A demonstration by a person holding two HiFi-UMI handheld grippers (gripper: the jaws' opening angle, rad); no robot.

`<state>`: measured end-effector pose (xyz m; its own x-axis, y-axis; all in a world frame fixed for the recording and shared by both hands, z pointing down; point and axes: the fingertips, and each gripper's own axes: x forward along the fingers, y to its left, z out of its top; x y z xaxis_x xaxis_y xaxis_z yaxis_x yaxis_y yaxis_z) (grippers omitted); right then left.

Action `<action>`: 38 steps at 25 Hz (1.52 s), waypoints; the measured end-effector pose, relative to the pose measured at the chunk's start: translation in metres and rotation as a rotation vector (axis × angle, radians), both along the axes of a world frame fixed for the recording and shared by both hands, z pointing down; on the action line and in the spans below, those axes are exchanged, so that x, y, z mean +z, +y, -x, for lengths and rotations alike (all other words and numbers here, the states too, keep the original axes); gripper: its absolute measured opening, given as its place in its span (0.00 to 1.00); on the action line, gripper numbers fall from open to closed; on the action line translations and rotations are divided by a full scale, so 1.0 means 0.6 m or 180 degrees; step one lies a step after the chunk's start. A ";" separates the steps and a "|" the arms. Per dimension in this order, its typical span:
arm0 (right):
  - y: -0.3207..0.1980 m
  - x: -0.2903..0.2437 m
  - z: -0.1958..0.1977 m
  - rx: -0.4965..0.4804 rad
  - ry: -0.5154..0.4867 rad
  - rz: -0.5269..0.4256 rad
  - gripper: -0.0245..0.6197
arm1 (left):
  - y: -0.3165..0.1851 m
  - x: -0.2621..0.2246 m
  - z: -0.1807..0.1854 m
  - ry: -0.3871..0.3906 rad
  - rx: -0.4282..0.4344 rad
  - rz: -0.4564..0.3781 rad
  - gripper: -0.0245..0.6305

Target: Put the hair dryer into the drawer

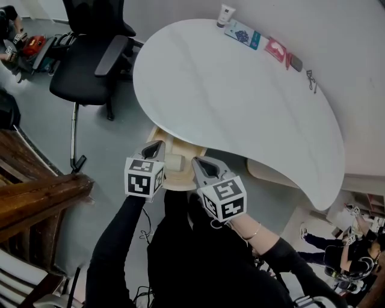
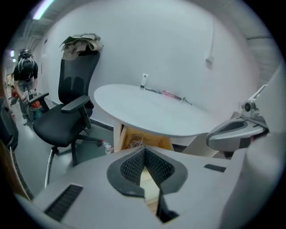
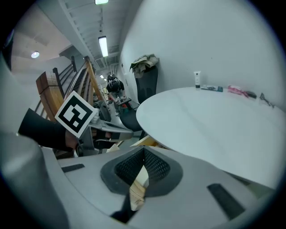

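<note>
A pale wooden drawer (image 1: pixel 178 163) stands pulled out from under the white table (image 1: pixel 240 96). In the left gripper view the drawer (image 2: pixel 154 139) shows a coil of pale cord (image 2: pixel 134 143) inside; I cannot make out the hair dryer itself. My left gripper (image 1: pixel 157 147) hangs above the drawer's left side, and its pads (image 2: pixel 134 165) meet with nothing between them. My right gripper (image 1: pixel 197 163) hovers over the drawer's right side, also shut and empty (image 3: pixel 144 157). Both point forward and down toward the drawer.
A black office chair (image 1: pixel 90 54) stands left of the table. A tube (image 1: pixel 225 15), a blue pack (image 1: pixel 243 35) and a pink item (image 1: pixel 277 49) lie along the table's far edge by the wall. A wooden stair rail (image 1: pixel 36 198) is at the left.
</note>
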<state>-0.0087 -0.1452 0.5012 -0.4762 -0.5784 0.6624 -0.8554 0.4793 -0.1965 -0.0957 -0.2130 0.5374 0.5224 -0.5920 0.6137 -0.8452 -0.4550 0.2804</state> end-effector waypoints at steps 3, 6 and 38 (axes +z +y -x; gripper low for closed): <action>0.001 -0.026 -0.003 0.0022 -0.0091 -0.0076 0.04 | 0.010 -0.041 0.009 0.0185 -0.0069 -0.0158 0.05; 0.000 -0.054 -0.005 0.0013 -0.0163 -0.0182 0.04 | 0.020 -0.083 0.013 0.0322 -0.0064 -0.0344 0.05; 0.115 -0.257 -0.111 0.0077 -0.0599 -0.1327 0.04 | 0.214 -0.344 0.011 0.0616 -0.0427 -0.1646 0.05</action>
